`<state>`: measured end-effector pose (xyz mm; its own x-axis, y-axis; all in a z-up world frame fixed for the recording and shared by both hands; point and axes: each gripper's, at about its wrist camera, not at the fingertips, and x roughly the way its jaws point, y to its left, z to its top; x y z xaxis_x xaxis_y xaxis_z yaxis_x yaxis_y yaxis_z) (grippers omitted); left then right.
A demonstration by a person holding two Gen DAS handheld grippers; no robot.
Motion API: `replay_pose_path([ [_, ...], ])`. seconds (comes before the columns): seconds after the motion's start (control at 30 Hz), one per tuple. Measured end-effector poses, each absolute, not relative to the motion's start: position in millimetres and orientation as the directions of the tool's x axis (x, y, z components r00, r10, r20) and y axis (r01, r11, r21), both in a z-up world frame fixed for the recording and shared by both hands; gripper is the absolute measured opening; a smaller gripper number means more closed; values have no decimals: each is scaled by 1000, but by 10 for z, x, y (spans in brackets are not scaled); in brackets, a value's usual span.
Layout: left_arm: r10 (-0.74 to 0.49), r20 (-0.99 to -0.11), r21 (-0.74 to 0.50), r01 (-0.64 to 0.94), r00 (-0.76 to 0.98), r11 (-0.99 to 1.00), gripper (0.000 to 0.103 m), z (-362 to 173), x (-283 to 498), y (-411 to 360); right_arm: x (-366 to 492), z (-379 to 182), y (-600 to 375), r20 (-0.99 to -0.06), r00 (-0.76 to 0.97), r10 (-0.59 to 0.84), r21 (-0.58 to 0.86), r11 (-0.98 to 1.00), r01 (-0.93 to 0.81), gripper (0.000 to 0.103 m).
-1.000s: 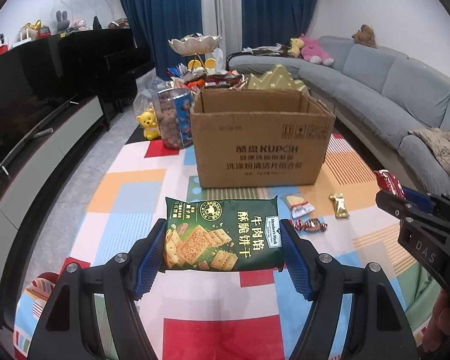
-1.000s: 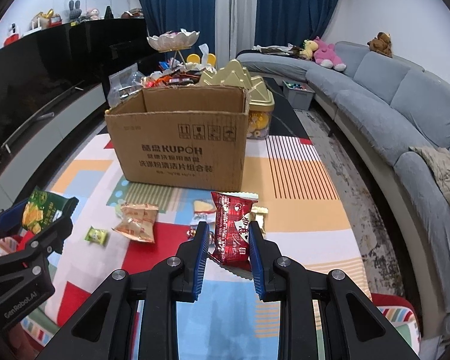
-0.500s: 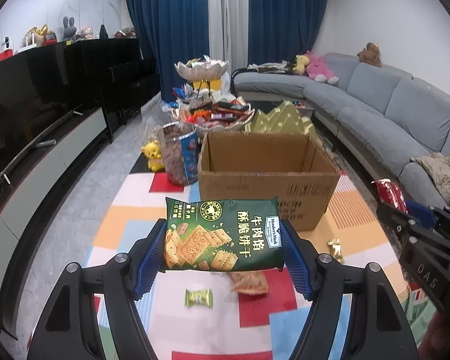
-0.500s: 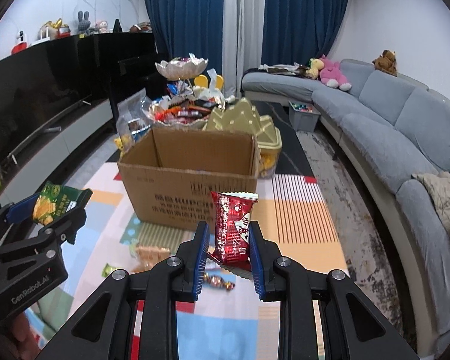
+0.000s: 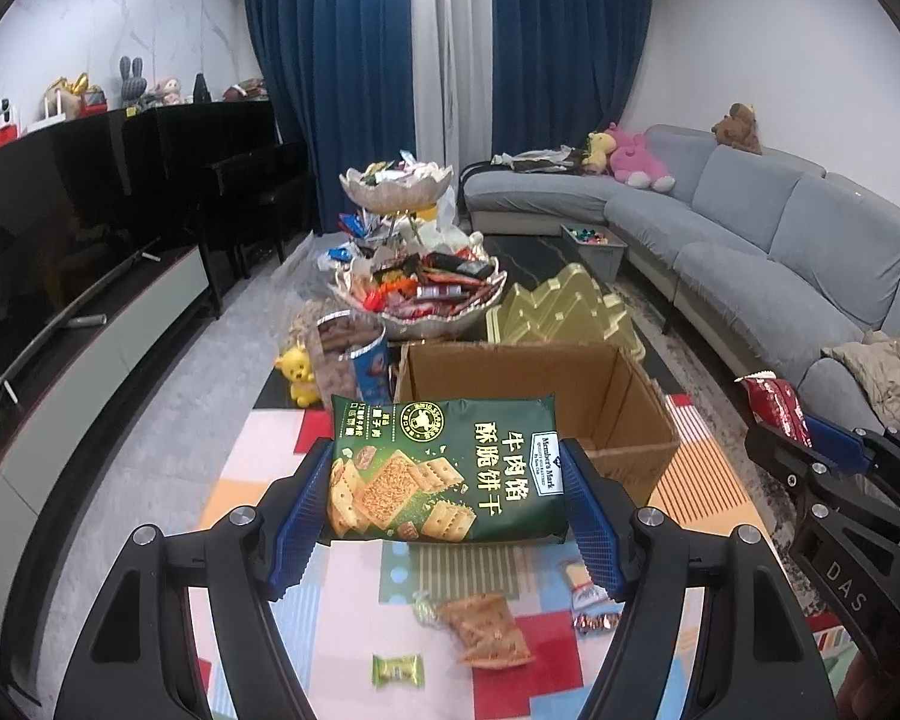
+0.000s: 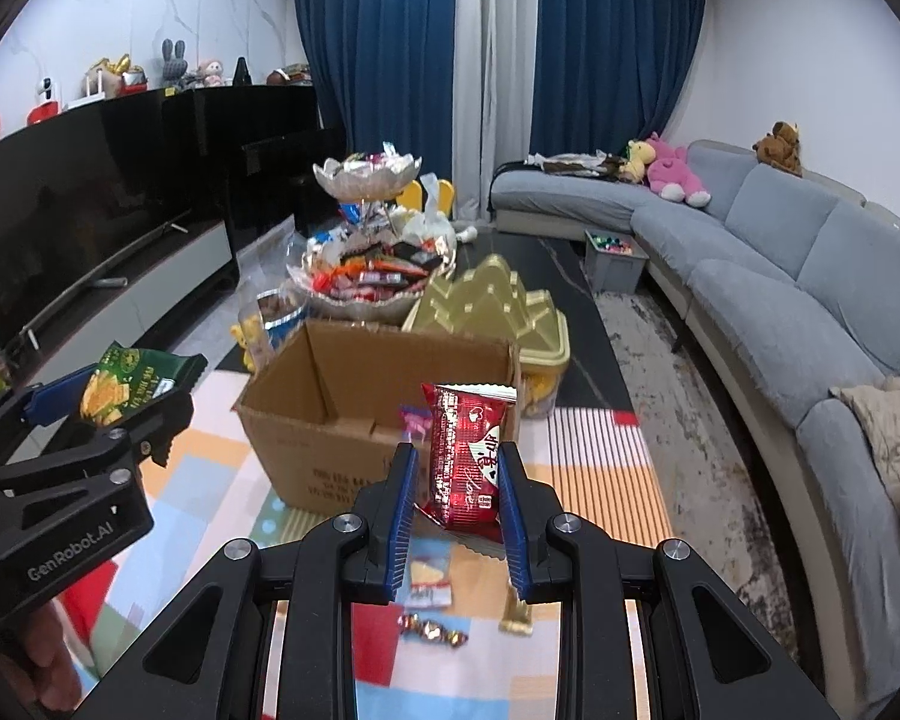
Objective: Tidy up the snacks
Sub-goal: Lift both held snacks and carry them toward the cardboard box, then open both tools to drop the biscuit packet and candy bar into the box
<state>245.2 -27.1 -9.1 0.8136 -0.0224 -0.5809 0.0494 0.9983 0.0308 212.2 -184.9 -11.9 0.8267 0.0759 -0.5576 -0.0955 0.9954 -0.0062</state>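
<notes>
Nearest, left hand-held gripper [image 5: 447, 519] spread wide and clamped on one green cracker packet [image 5: 444, 471], held flat and crosswise between the blue pads [image 5: 297, 525], raised above the patchwork mat [image 5: 258, 480] just short of the cardboard box [image 5: 624, 420]. Likewise right hand-held gripper [image 6: 457, 507] narrowed onto one red snack packet [image 6: 465, 456], standing upright between its blue pads [image 6: 513, 516], also lifted clear of the mat and in front of the box's near wall.

Below on the mat, loose snacks: one small green candy [image 5: 397, 671], one orange-brown packet [image 5: 489, 630], one white-wrapped piece [image 5: 582, 582], one twisted foil sweet [image 5: 597, 621]; from the right wrist view, one gold-wrapped piece [image 6: 516, 609] as well.

Further on, one open cardboard box with flaps up, something pink [image 6: 414, 420] lying inside. Just beyond its left corner, one clear tub of brown snacks [image 5: 348, 360] and one yellow bear figure [image 5: 297, 378]. Behind the box, one gold ridged container [image 5: 561, 315] and a tiered stand with two scalloped bowls [image 5: 417, 294] heaped with wrapped sweets.

Farthest, grey sofa [image 5: 780, 252] along the right with three plush toys, dark television unit [image 5: 60, 252] on the left, blue curtains [image 5: 330, 60] at the back.
</notes>
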Motion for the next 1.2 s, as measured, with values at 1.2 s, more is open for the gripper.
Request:
replay_pose_path([
  [1.2,-42,-597,33,77,801,996,72,-99,3667,-299,3352,-4,-1720,-564,819,103,-35,988,-148,27],
])
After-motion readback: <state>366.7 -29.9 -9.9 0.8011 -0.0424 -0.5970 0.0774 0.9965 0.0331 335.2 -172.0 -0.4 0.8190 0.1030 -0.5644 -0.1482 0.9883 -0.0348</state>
